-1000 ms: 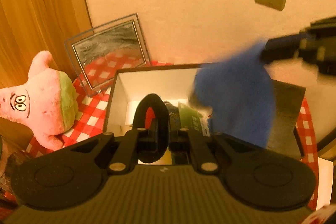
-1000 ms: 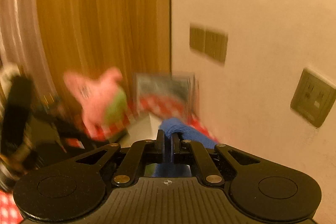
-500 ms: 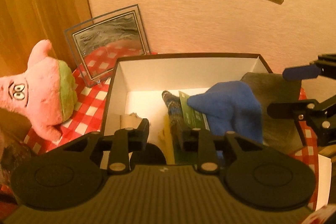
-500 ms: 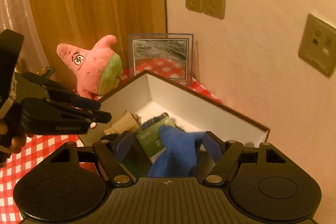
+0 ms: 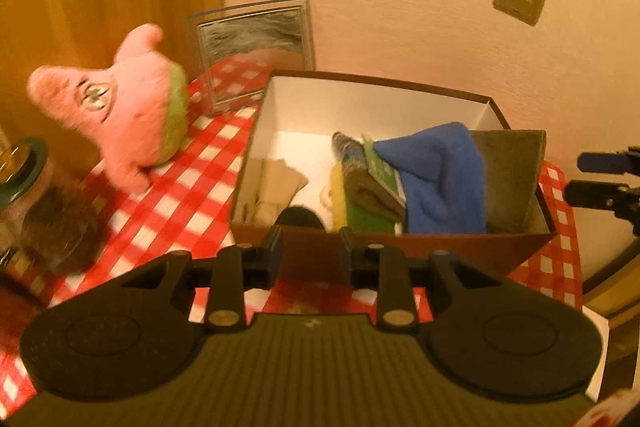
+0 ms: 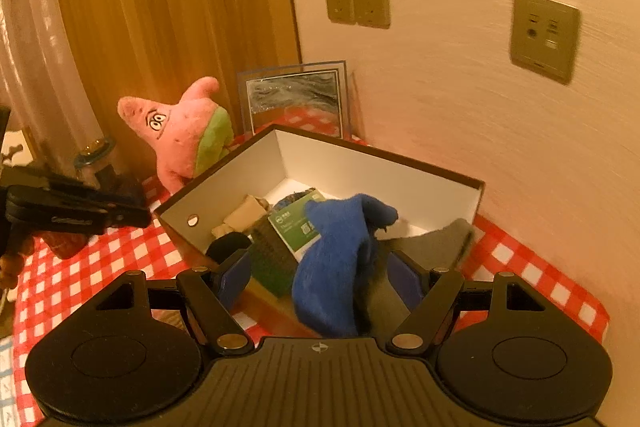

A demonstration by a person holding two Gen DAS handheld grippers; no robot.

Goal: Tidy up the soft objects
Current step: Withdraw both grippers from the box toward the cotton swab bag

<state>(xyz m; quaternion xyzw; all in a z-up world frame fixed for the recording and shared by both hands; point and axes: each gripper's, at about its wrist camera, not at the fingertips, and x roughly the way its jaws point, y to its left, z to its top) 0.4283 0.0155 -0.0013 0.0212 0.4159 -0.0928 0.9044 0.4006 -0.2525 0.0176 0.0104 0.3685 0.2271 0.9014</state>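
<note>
- Left wrist view: the left gripper (image 5: 310,247) hangs released and empty just in front of the box (image 5: 400,85). The blue cloth (image 5: 440,175) lies inside, draped over socks, likely dropped there for tidying; the pink plush (image 5: 124,119) sits outside, left of the box.
- Right wrist view: the right gripper (image 6: 320,277) is spread wide, its pads clear of the blue cloth between them, which slumps over the box's near wall.

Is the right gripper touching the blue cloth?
Apart. The right wrist view shows the right gripper open, with gaps between both pads and the blue cloth.
</note>
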